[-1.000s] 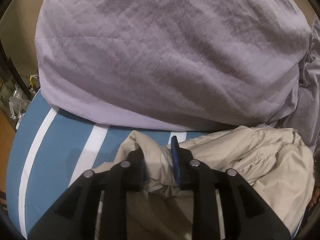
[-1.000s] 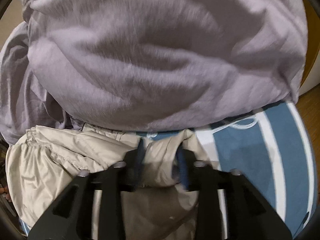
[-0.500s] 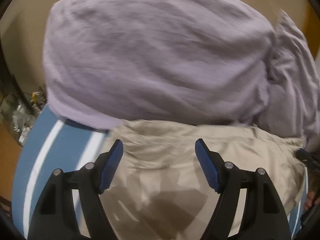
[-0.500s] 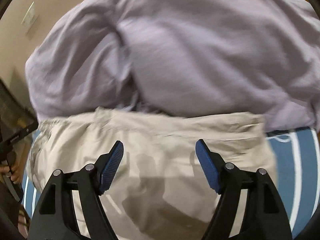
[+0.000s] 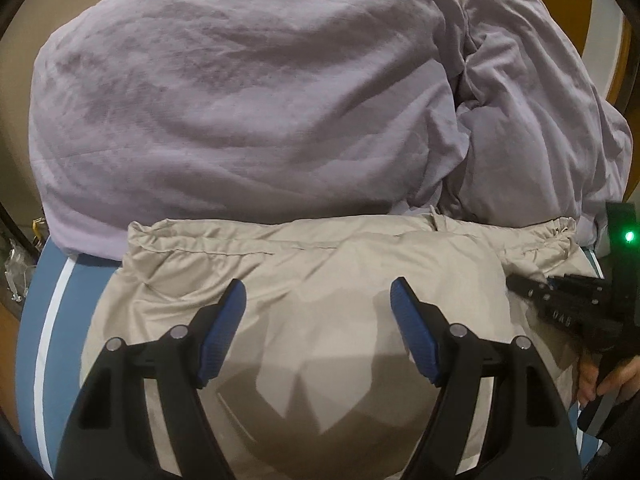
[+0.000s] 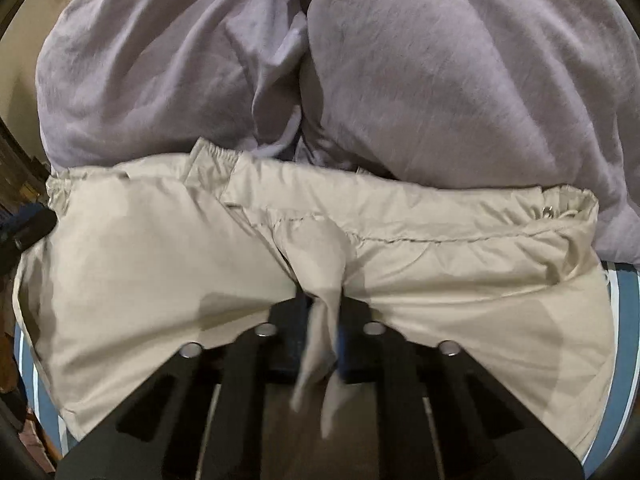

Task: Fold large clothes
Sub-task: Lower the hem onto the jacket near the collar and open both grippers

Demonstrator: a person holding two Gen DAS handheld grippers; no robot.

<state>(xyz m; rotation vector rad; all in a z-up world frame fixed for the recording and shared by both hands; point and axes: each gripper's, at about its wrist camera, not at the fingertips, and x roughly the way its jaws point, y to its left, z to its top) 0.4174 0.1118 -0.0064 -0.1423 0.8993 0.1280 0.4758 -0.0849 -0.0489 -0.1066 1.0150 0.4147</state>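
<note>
while pinched rightward, beige garment (image 6: 440,256)

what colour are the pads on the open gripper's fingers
Blue pads on black fingers, clearest in the left wrist view.

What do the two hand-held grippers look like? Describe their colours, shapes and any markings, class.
The left gripper has black plastic arms with triangular cut-outs, silver rivets and ribbed blue pads. The right gripper is built the same: black frame, silver rivets, blue pads. Seen from the left wrist, its body bears faint lettering and a green light. No cables or sleeves show.
</note>
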